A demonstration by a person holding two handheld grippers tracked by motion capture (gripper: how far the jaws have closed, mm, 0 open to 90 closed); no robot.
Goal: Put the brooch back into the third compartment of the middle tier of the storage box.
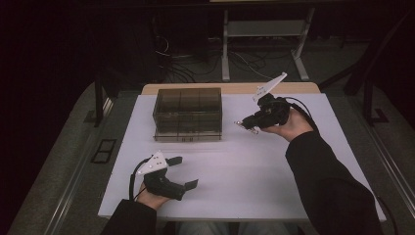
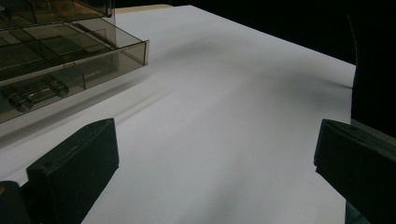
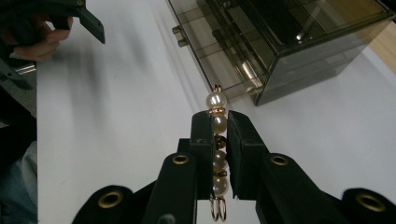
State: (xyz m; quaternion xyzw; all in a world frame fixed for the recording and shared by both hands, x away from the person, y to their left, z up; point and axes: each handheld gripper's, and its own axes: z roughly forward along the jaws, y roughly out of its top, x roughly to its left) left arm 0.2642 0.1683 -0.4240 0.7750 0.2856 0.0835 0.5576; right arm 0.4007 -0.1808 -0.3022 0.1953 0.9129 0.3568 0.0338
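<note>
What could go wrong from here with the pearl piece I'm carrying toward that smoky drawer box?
The right gripper pinches the pearl strand on round beads, so it might swivel or slip out in mid-air. The drawer box looks shut in front; the left gripper, open and apart from it, may need to open a drawer first.

Pearl bracelet (image 3: 217, 140): white pearls, gold spacers, gold end rings; straight, clamped lengthwise, centre-bottom of your right gripper view.

Dim room, bright white table (image 1: 254, 166), soft shadows, slight blur
</note>
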